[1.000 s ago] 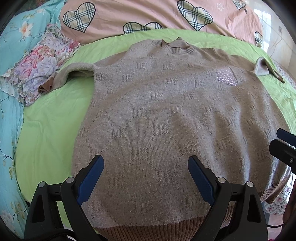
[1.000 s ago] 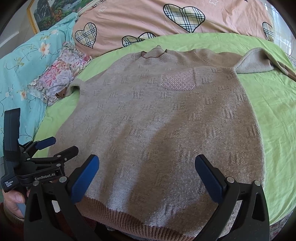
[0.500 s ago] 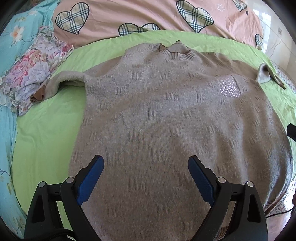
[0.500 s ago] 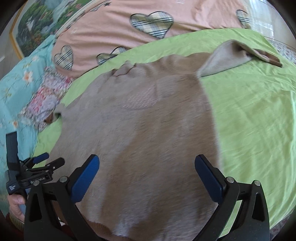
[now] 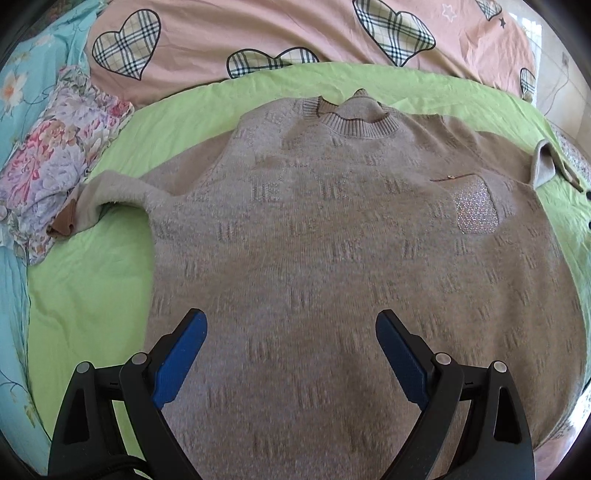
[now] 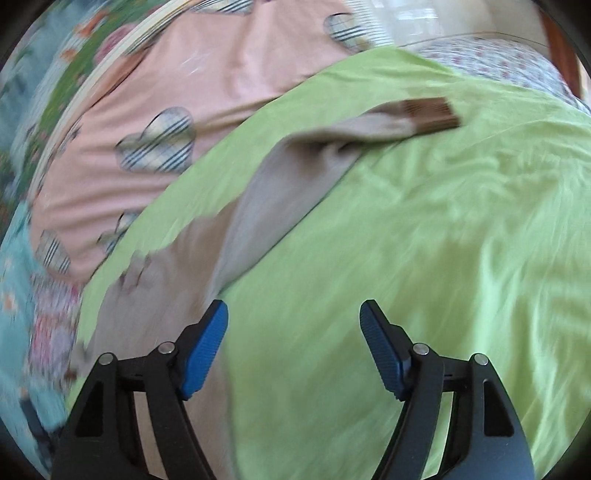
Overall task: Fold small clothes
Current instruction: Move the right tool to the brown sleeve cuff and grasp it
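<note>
A beige knit sweater (image 5: 332, 258) lies flat, front up, on a green sheet (image 5: 85, 295), collar (image 5: 354, 122) at the far end. Its left sleeve (image 5: 110, 192) runs toward a floral pillow; its right sleeve (image 6: 325, 147) with a brown cuff (image 6: 432, 114) stretches across the sheet. My left gripper (image 5: 291, 350) is open and empty over the sweater's lower body. My right gripper (image 6: 293, 343) is open and empty over the green sheet, just right of the sweater's side edge. The right wrist view is blurred.
A pink quilt with plaid hearts (image 5: 295, 33) lies behind the sweater. A floral pillow (image 5: 48, 162) sits at the left on a turquoise flowered sheet (image 5: 11, 295). A floral-print cloth (image 6: 498, 62) shows at the far right edge.
My right gripper has swung right, off the sweater's body, toward the right sleeve. My left gripper has moved forward over the sweater; the hem has dropped out of its view.
</note>
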Tool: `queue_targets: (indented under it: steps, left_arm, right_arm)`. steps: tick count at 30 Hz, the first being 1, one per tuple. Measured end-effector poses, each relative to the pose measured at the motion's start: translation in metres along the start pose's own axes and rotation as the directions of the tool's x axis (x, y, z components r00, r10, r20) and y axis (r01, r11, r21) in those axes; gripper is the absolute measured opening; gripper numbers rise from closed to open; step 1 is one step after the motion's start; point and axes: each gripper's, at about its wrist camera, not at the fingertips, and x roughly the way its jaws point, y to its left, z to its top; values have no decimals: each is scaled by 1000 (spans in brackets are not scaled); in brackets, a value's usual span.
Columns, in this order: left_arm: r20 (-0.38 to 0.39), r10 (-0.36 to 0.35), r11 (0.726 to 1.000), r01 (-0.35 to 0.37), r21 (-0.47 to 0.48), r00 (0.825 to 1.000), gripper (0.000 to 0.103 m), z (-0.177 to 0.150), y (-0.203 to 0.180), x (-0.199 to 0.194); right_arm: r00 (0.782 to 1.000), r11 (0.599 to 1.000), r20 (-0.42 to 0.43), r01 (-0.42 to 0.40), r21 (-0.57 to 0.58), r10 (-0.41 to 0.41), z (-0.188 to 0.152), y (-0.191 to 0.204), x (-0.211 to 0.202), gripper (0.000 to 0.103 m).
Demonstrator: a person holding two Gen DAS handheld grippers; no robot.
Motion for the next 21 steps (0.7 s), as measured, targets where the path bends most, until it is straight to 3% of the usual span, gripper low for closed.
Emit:
queue_targets:
  steps: [4, 8, 13, 14, 16, 21]
  left_arm:
    - [-35, 5, 1000, -4, 18, 999, 93, 9, -8, 15]
    - [-64, 11, 999, -9, 38, 998, 93, 15, -19, 29]
    - [-93, 20, 998, -15, 59, 995, 93, 20, -32, 42]
    - [-97, 19, 998, -13, 61, 995, 93, 21, -34, 44]
    - [-108, 18, 998, -11, 67, 994, 93, 22, -36, 48]
    - [-118, -1, 998, 9, 65, 993, 93, 20, -40, 51]
  right_arm:
    - [999, 985, 39, -40, 165, 34, 55, -39, 32, 75]
    - [999, 951, 49, -27, 307, 12, 98, -77, 69, 73]
    - [995, 919, 97, -44, 392, 6, 125, -106, 95, 44]
    - [995, 921, 101, -34, 389, -6, 128, -108, 96, 28]
    - [995, 939, 97, 2, 345, -38, 136, -105, 100, 12]
    - [989, 991, 138, 36, 126, -54, 145, -65, 84, 8]
